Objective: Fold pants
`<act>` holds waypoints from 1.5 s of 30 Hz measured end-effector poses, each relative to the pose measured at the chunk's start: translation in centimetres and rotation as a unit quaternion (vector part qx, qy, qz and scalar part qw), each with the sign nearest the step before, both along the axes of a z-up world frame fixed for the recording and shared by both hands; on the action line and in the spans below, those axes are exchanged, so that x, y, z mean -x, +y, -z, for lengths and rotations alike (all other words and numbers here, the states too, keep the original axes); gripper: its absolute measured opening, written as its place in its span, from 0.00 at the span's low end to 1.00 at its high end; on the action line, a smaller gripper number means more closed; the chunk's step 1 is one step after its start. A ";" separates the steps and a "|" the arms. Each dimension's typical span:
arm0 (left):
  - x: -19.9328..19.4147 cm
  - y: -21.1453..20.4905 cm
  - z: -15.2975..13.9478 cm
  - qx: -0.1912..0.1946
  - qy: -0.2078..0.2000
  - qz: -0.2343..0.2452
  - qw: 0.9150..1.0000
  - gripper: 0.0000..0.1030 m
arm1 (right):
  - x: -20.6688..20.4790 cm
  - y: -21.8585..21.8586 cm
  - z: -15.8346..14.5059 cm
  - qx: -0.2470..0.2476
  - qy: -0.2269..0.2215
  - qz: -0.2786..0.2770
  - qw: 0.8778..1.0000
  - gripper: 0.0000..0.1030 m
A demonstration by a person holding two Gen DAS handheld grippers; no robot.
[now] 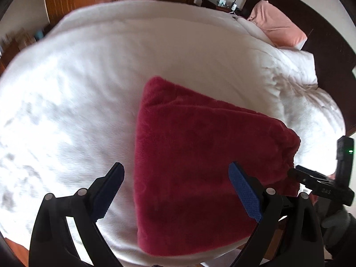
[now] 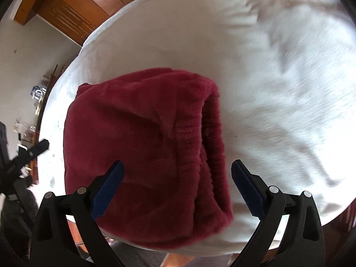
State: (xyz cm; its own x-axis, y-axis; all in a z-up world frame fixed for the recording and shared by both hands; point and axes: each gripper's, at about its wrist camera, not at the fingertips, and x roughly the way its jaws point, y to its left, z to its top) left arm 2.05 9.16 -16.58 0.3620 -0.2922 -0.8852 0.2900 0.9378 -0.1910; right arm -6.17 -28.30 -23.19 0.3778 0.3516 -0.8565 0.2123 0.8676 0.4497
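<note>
1. The pants (image 1: pixel 200 166) are dark red and plush, like fleece. They lie as a compact folded bundle on the white bed (image 1: pixel 89 89), close to its near edge.
2. My judgement on handling: the fabric looks soft, thick and limp, light for its bulk, and not fragile. The pile should grip the ribbed blue pads well, but the stacked layers could slide over each other or spring open if only the top layer is pinched.
3. The best hold looks to be a doubled edge. In the right wrist view the gathered elastic waistband (image 2: pixel 211 138) runs along the bundle's right side and offers a firm, thick rim. A fold corner is the other option.
4. The left hand-held gripper (image 1: pixel 175 191) has its fingers spread wide and holds nothing. Seen from its camera, the bundle's left edge falls between the two fingers, and the right finger overlaps the red cloth. Whether it touches the cloth or hovers above it, I cannot tell.
5. The right hand-held gripper (image 2: pixel 178 189) is also wide apart and empty. The waistband side of the bundle sits between its fingers, just ahead of them.
6. In the left wrist view, the right tool's tip sits just beside the bundle's right corner.
7. A pink pillow (image 1: pixel 278 26) lies at the far end of the bed, well apart from the pants.
</note>
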 end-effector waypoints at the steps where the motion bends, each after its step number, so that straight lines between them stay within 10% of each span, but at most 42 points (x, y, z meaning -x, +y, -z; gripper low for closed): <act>1: -0.6 0.2 0.8 0.005 0.011 0.002 1.000 0.91 | -0.6 -0.1 0.8 -0.015 0.007 0.002 1.000 0.95; 11: -5.4 1.0 7.6 0.054 0.116 0.035 0.991 0.95 | -3.3 -0.6 6.2 -0.101 0.050 0.010 0.994 0.97; 24: -8.7 2.1 12.9 0.150 0.250 0.037 0.956 0.95 | -4.6 -0.8 8.2 -0.143 0.087 0.018 0.986 0.92; 32: -7.9 2.2 12.1 0.191 0.258 0.027 0.947 0.74 | -4.8 0.5 5.1 -0.108 0.092 0.000 0.990 0.57; 38: -7.4 2.9 9.2 0.201 0.242 0.014 0.949 0.52 | -5.3 0.2 2.3 -0.095 0.074 -0.032 0.992 0.49; 45: -9.2 1.2 3.8 0.212 0.183 -0.015 0.960 0.49 | -9.5 -3.2 -2.0 -0.092 0.019 -0.068 0.993 0.49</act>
State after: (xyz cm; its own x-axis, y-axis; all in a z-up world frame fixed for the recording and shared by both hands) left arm 11.30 10.39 -20.40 0.0635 -0.6488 -0.7583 0.1051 0.7600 -0.6414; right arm 3.35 -31.49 -21.23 0.2854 0.5495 -0.7852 0.1193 0.7926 0.5980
